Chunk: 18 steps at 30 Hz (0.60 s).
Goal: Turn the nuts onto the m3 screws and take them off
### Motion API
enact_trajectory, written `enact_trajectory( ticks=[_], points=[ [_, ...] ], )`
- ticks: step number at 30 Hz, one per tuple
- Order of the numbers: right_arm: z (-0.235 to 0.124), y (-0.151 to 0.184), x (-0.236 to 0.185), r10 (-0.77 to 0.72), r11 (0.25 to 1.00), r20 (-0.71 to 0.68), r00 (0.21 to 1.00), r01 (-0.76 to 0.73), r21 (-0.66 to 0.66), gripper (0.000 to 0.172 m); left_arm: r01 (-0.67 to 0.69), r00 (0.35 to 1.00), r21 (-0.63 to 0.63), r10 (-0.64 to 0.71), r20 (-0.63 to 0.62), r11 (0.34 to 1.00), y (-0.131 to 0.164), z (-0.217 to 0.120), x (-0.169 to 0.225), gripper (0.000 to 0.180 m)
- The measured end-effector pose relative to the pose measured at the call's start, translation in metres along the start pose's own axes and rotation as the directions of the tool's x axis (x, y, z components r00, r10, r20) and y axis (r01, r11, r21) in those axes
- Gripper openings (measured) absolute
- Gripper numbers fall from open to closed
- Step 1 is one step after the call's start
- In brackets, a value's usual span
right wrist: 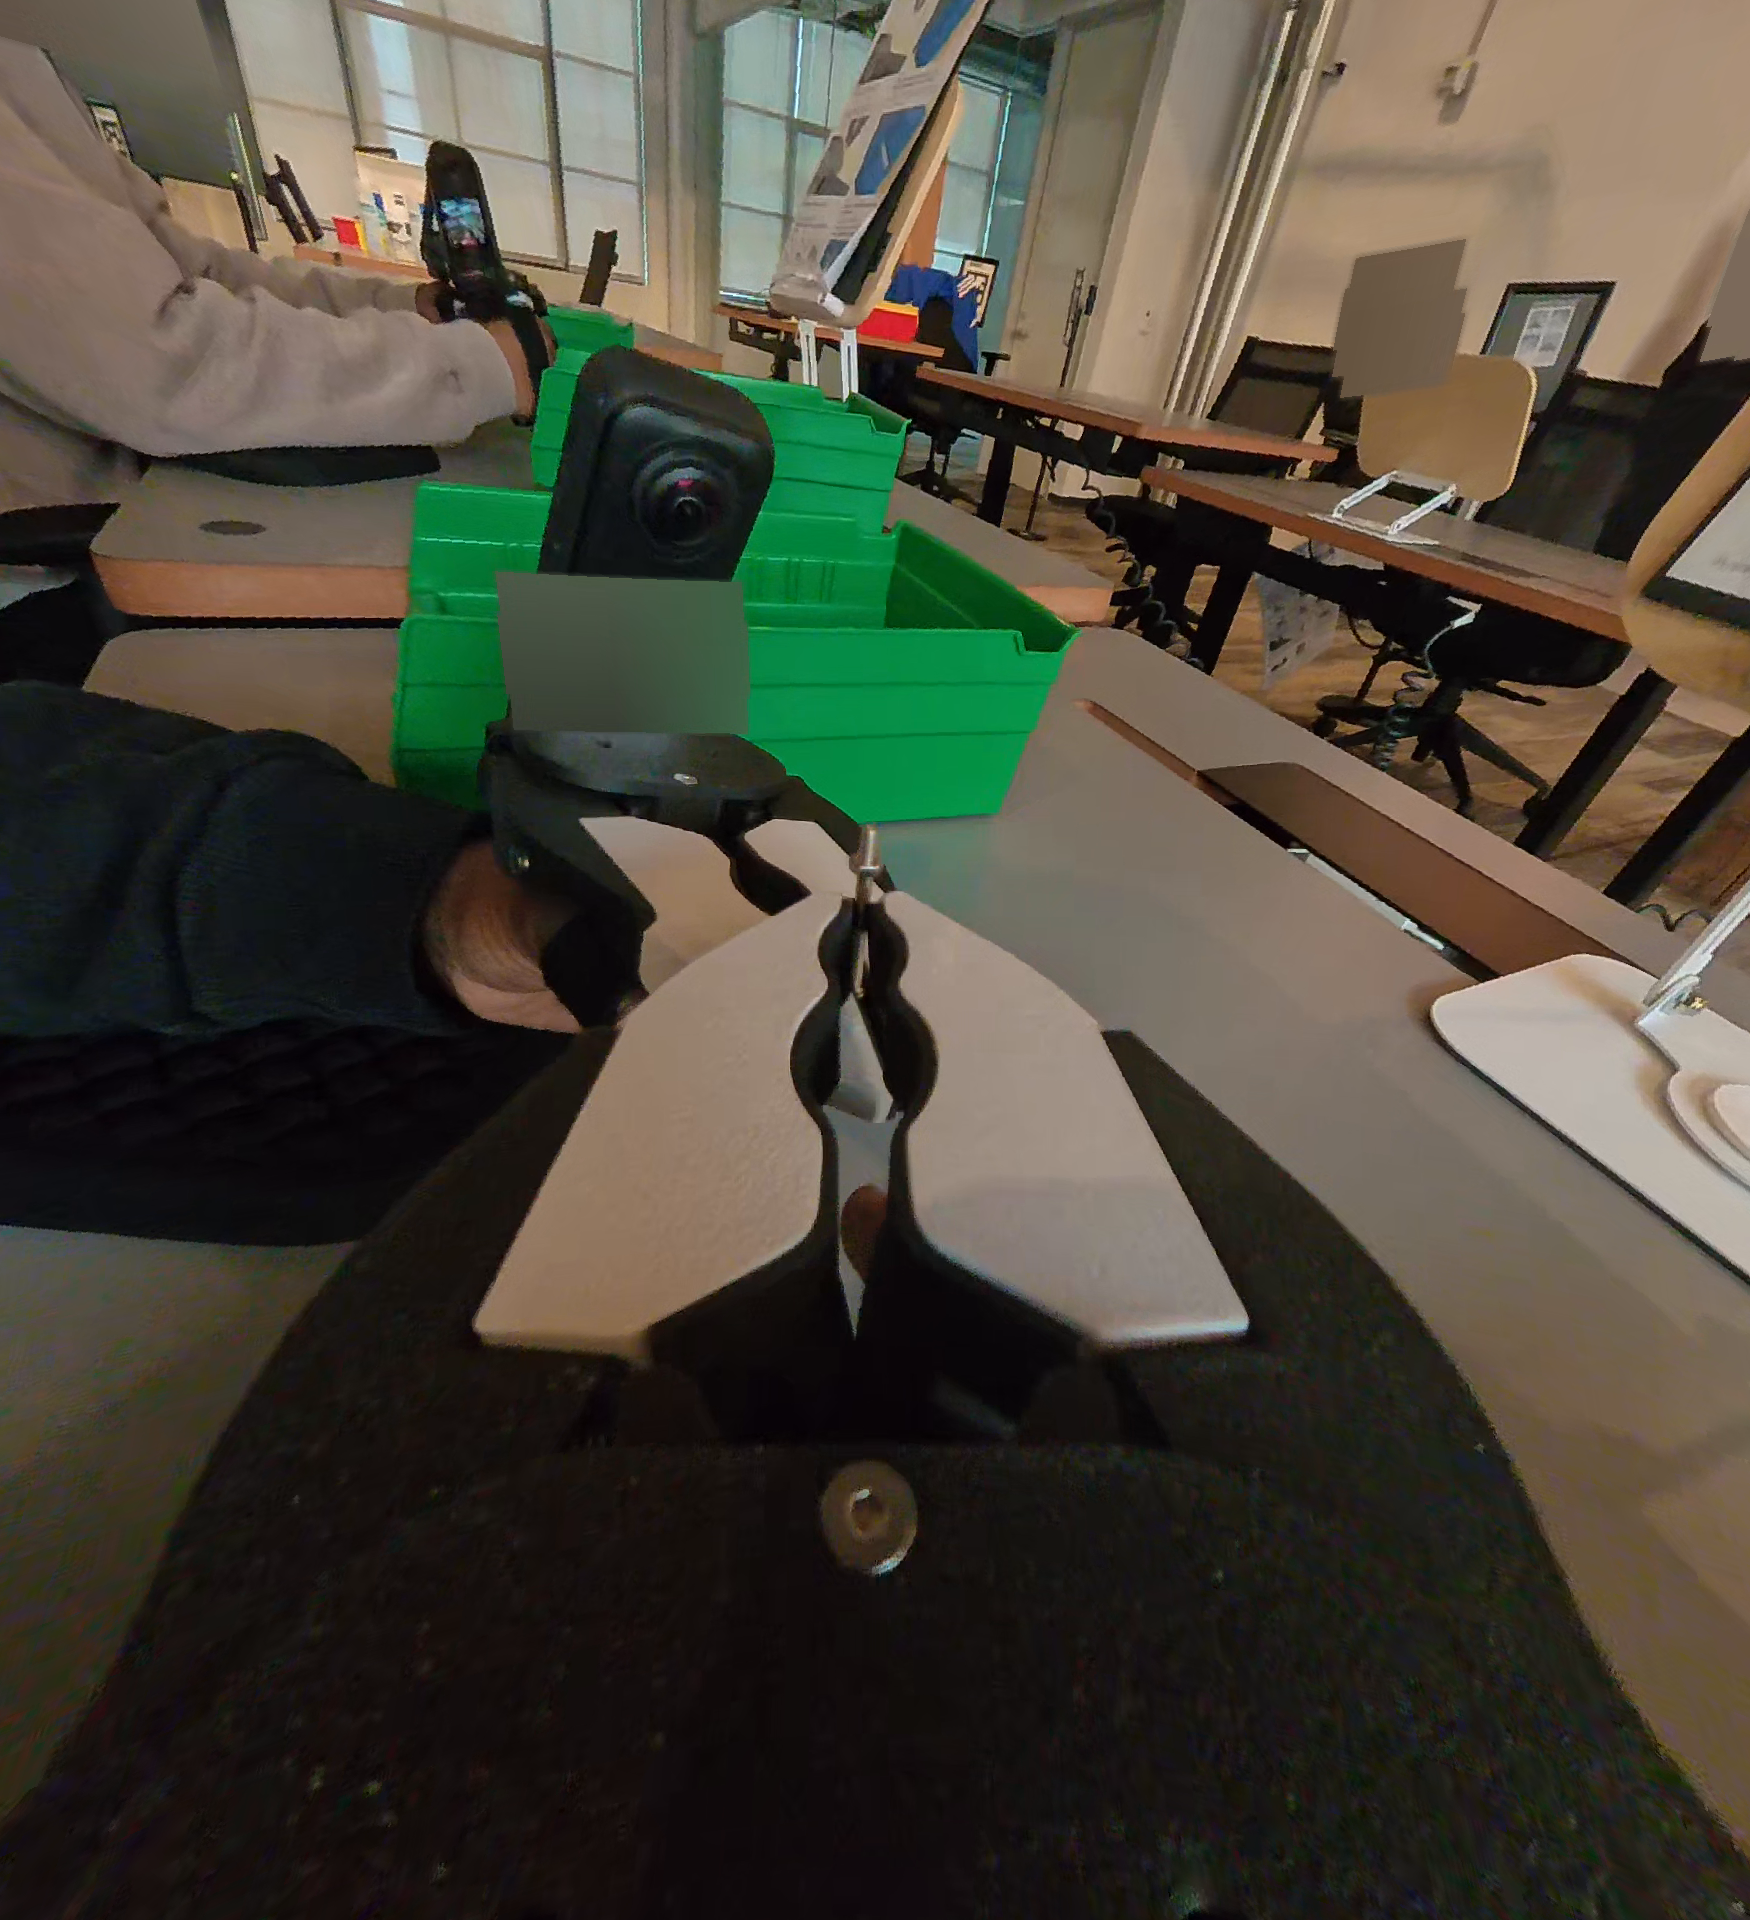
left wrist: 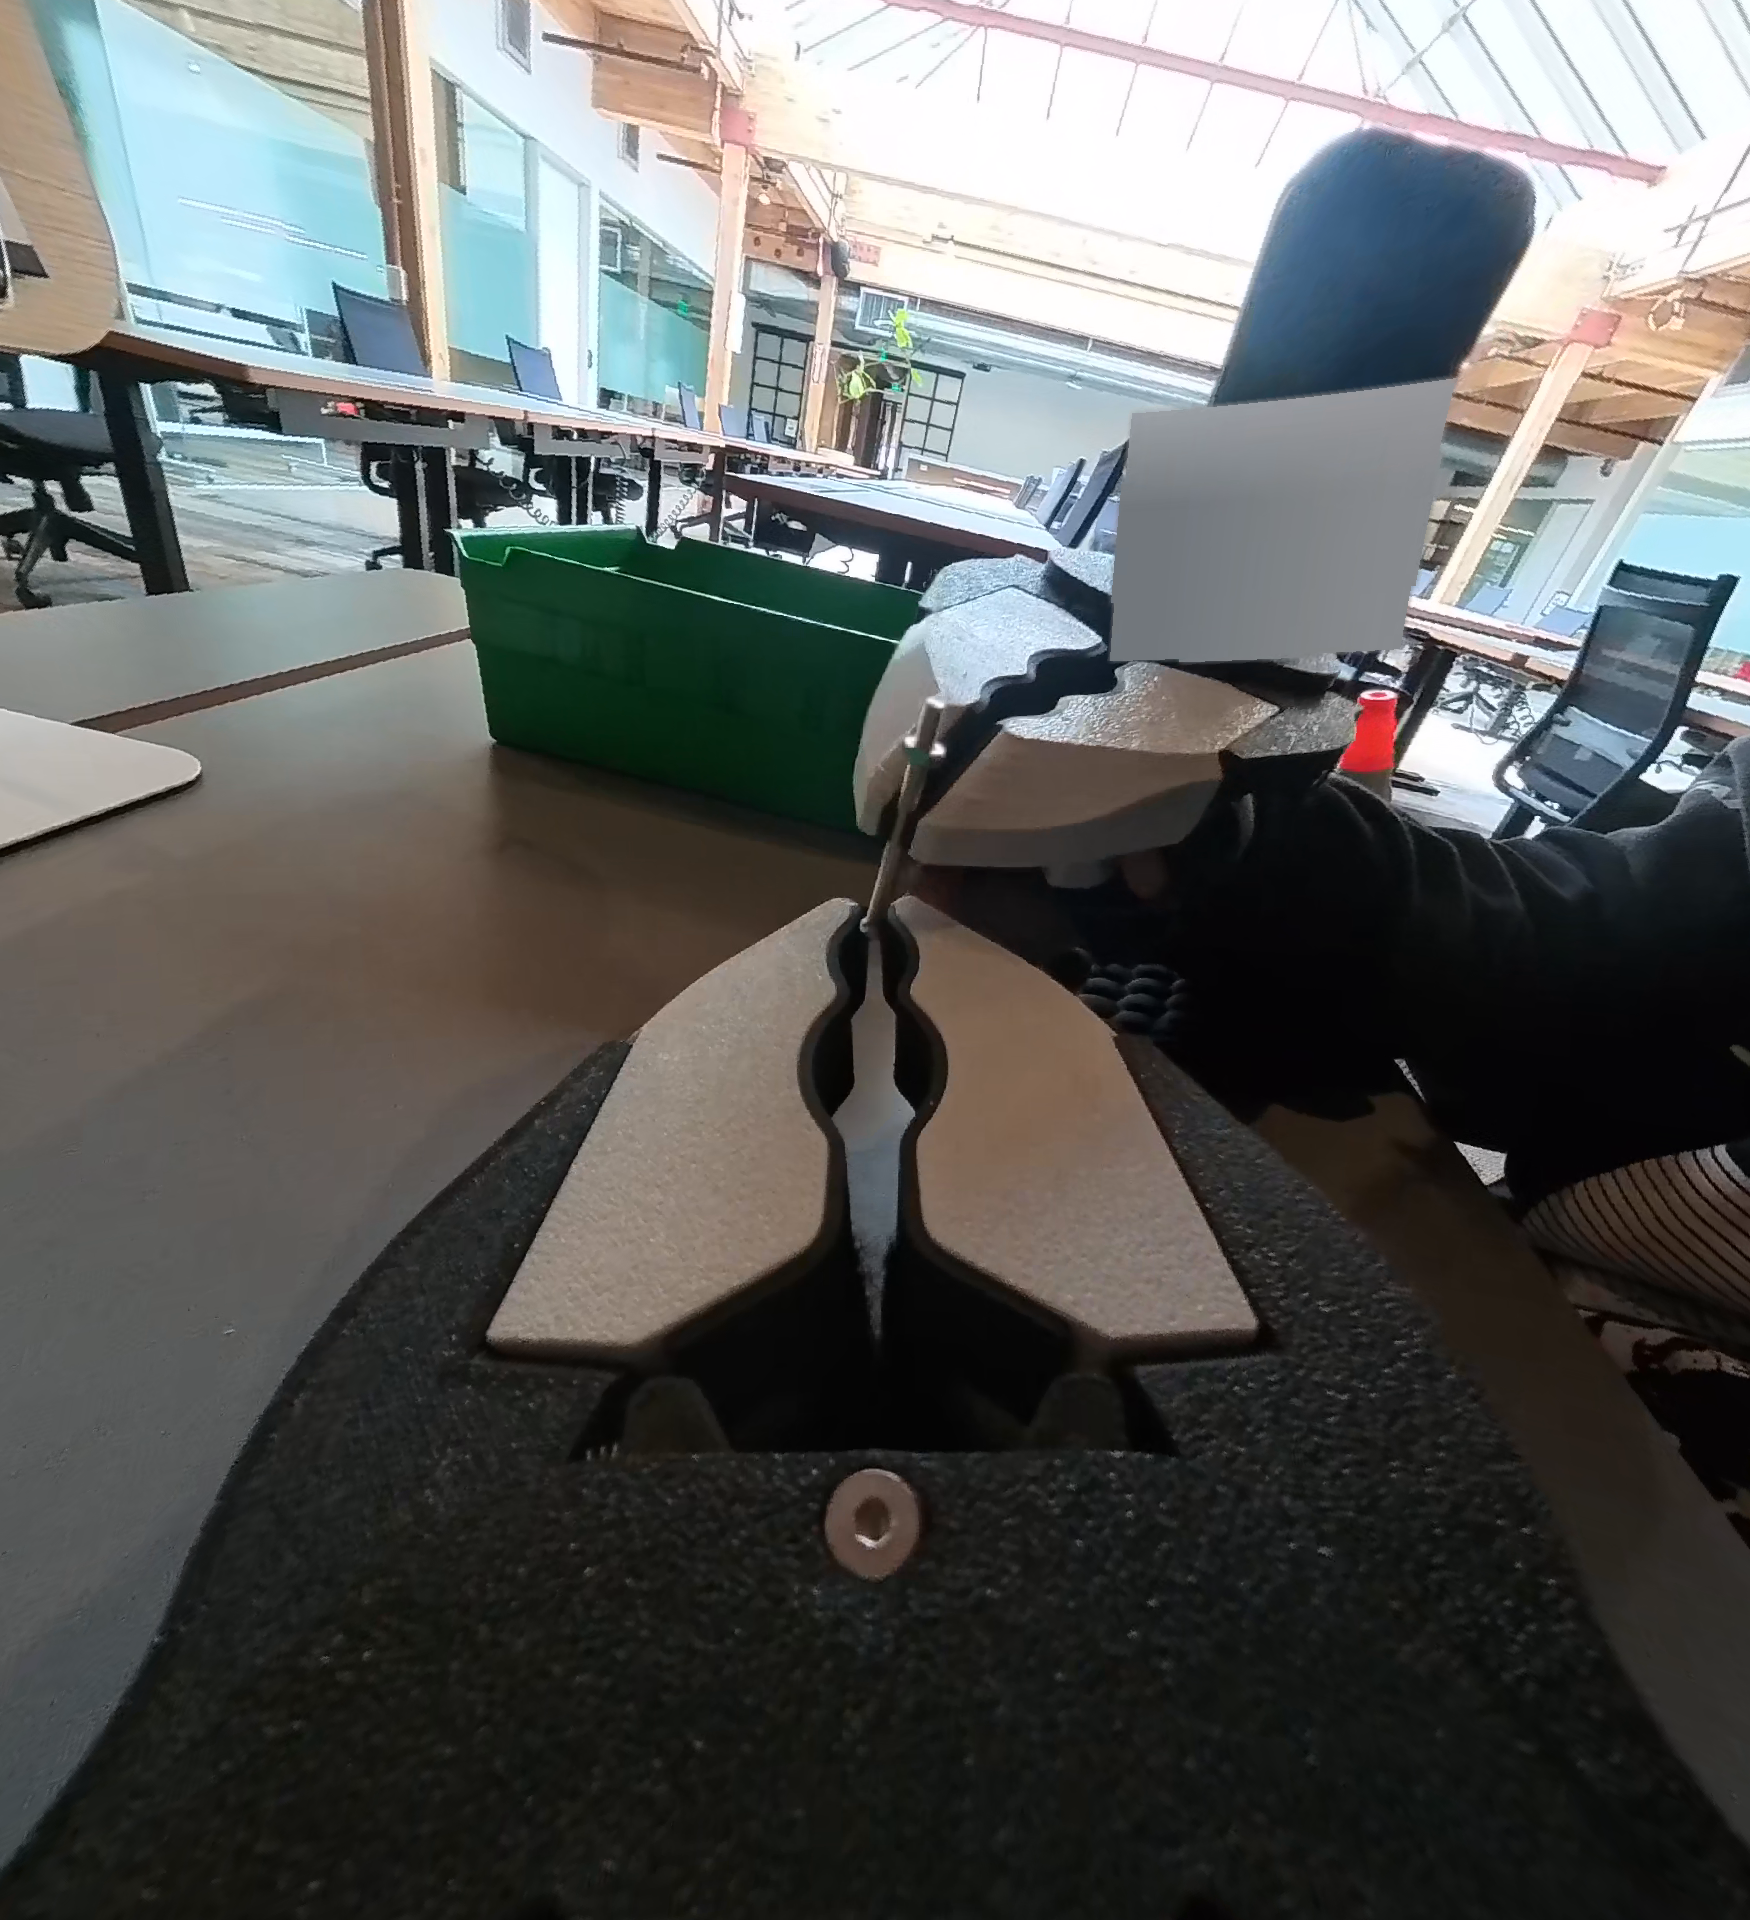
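Observation:
A thin silver screw (left wrist: 900,821) stands nearly upright above the table, with a small nut (left wrist: 928,746) near its top end. My left gripper (left wrist: 871,916) is shut on the screw's lower end. My right gripper (left wrist: 907,790) comes in from the right and is shut on the shaft below the nut. In the right wrist view the right gripper (right wrist: 860,906) pinches the screw (right wrist: 858,940) at its tips, and the nut (right wrist: 863,860) shows just above them. The left gripper's fingers (right wrist: 673,873) reach in from the left there.
A green bin (left wrist: 673,665) stands on the brown table (left wrist: 331,987) just behind the grippers; several green bins (right wrist: 902,707) show in the right wrist view. A white lamp base (right wrist: 1598,1060) lies to the right. Black sleeves (right wrist: 123,883) rest on the table. Another person's arm (right wrist: 175,343) is behind.

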State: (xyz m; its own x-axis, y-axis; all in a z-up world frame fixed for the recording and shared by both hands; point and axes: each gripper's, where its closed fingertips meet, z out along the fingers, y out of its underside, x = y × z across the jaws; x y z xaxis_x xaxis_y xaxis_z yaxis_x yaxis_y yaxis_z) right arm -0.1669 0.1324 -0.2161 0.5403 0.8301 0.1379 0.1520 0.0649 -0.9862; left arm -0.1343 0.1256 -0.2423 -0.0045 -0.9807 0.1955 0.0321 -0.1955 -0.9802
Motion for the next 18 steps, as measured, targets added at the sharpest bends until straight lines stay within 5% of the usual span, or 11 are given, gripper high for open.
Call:
enact_trajectory(
  ticks=[4,11,18],
  points=[
    [-0.001,-0.001,0.0,0.044,0.999,0.022,0.999,-0.044,0.005,0.001,-0.034,0.999,0.003,0.034,0.018,0.999,-0.001,0.0,0.001,0.003],
    [-0.016,-0.008,0.023,0.11,0.994,-0.052,0.993,-0.111,-0.021,0.001,-0.124,0.986,-0.005,0.124,0.112,0.992,-0.001,0.0,-0.006,0.046],
    [-0.099,-0.03,0.11,0.134,0.949,-0.334,0.933,-0.218,-0.227,0.001,-0.13,0.977,0.087,0.113,0.178,0.988,-0.015,-0.006,-0.011,0.075]
  ],
)
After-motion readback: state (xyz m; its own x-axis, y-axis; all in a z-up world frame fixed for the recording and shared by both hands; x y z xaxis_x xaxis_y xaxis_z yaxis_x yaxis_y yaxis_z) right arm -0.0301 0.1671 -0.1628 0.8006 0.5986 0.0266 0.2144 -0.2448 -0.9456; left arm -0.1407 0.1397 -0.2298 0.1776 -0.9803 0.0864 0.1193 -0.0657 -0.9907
